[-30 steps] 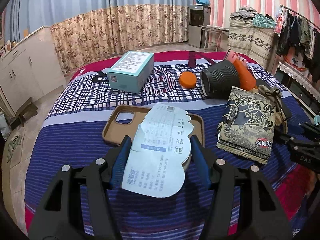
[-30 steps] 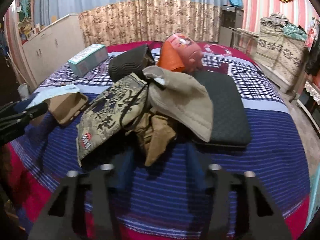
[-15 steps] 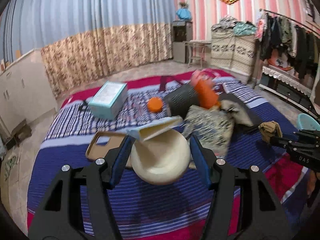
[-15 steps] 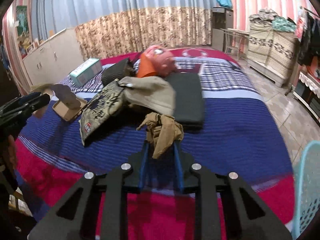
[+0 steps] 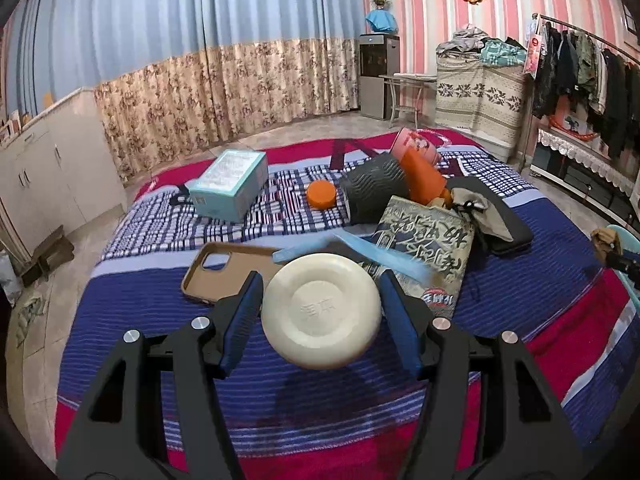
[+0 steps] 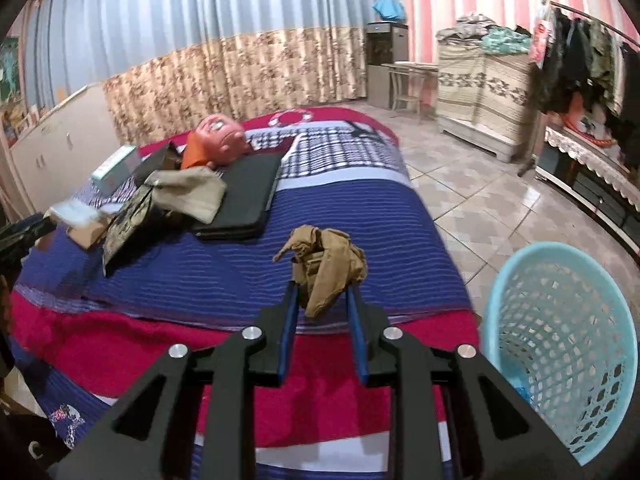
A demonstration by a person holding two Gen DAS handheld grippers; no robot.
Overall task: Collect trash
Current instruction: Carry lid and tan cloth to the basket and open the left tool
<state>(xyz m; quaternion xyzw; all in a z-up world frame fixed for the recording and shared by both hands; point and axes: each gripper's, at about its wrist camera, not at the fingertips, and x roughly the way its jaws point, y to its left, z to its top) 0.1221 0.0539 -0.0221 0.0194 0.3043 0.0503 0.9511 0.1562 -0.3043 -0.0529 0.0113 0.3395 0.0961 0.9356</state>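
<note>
My left gripper (image 5: pixel 320 282) is shut on a cream round tub (image 5: pixel 320 312), held above the bed with its base turned to the camera. The tub's peeled blue-and-white lid (image 5: pixel 360 254) sticks out behind it. In the right wrist view my right gripper (image 6: pixel 322 290) is shut on a crumpled brown wrapper (image 6: pixel 326 264), held over the bed's near right corner. A light-blue mesh basket (image 6: pixel 560 320) stands on the floor just right of that gripper. The left wrist view shows the brown wrapper (image 5: pixel 606 240) at its far right edge.
On the striped bed (image 5: pixel 160 320) lie a tan phone case (image 5: pixel 224 268), a teal box (image 5: pixel 230 184), an orange cap (image 5: pixel 321 194), a black ribbed cup (image 5: pixel 376 188), a printed snack bag (image 5: pixel 424 240) and a black pad (image 6: pixel 244 196). A clothes rack (image 5: pixel 580 68) stands at the right.
The left gripper lifted the tub off the bed and tipped its base toward the camera. The right gripper closed on the brown wrapper, raised it and swung right, bringing the basket into view.
</note>
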